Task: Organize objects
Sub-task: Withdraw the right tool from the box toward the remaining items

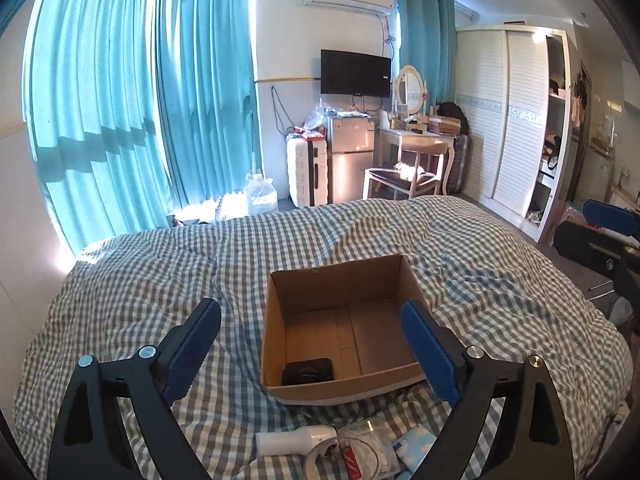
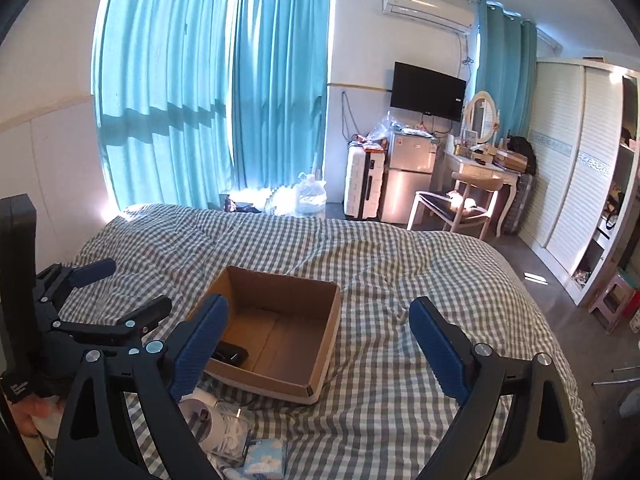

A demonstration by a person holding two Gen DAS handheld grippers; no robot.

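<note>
Open cardboard box (image 1: 340, 328) sits mid-bed on checked quilt (image 1: 160, 264), black item (image 1: 307, 372) in its near corner. White bottle (image 1: 296, 442), plastic packet (image 1: 368, 452) and blue tissue pack (image 2: 266, 460) lie before it. Left gripper (image 1: 312, 344) and right gripper (image 2: 320, 336) both spread wide, holding nothing.

L gripper (image 1: 311, 334), R gripper (image 2: 319, 330): wide apart.

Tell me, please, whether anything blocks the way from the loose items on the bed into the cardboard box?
Nothing visible does. The white bottle and plastic bag lie just before the open-topped cardboard box; only its near wall must be cleared. One black object already lies inside.
</note>
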